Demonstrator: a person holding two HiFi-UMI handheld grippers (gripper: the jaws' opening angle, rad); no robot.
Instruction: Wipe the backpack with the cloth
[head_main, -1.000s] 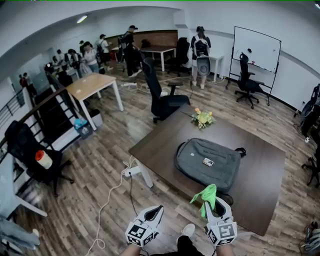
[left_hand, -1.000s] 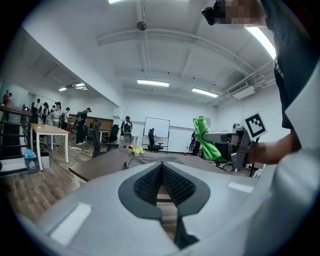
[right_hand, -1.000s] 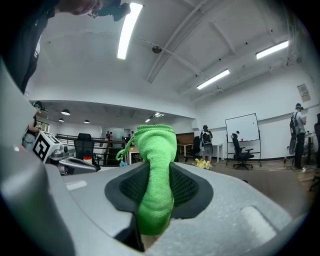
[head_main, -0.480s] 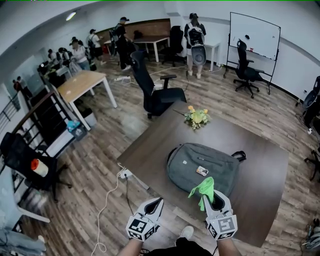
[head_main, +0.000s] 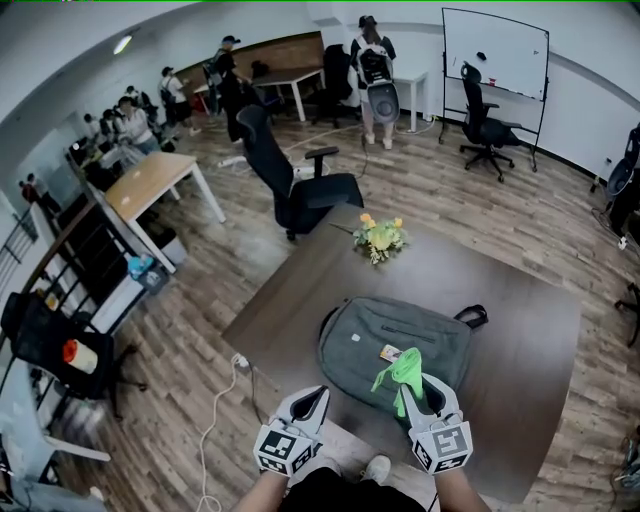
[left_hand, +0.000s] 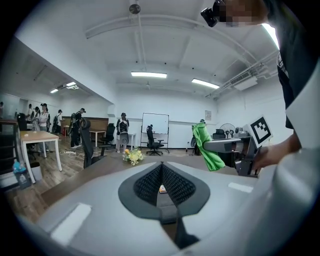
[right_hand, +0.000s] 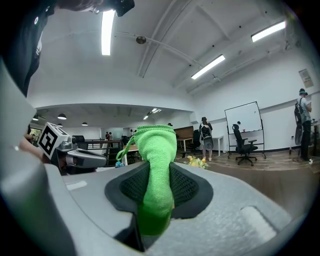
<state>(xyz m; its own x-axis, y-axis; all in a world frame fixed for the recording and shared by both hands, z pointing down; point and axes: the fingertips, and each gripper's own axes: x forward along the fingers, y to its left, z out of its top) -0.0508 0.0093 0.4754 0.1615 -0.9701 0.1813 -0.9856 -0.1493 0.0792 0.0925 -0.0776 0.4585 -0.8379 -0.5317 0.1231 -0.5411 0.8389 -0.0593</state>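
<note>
The grey backpack lies flat on the dark wooden table, toward the table's 7 o'clock corner in the head view and straight ahead of you. A zip line runs across its upper face and looks closed, so what it holds does not show. A small tag sits on that face, and a black strap loop sticks out at its 2 o'clock edge.

Your right gripper is at the backpack's 6 o'clock edge, clamped on the green cloth. In the right gripper view the cloth fills the gap between the pads and stands up past the tips in a rounded bunch. In the head view that bunch overlaps the backpack's near edge just beside the tag. Whether it touches the fabric cannot be told.

Your left gripper is at the backpack's 7 o'clock, by the table's near edge. Its jaws are drawn together, tips meeting, with nothing between them. Through the slit below the tips, the left gripper view shows the backpack and its tag.

A bunch of yellow and white flowers stands on the table at the backpack's 12 o'clock, well apart from it. A black office chair is at 11 o'clock, just past the table's far edge. At 9 o'clock a power strip and its white cable lie on the wooden floor. A whiteboard stands at 1 o'clock by the far wall, and people stand at the far end of the room.
</note>
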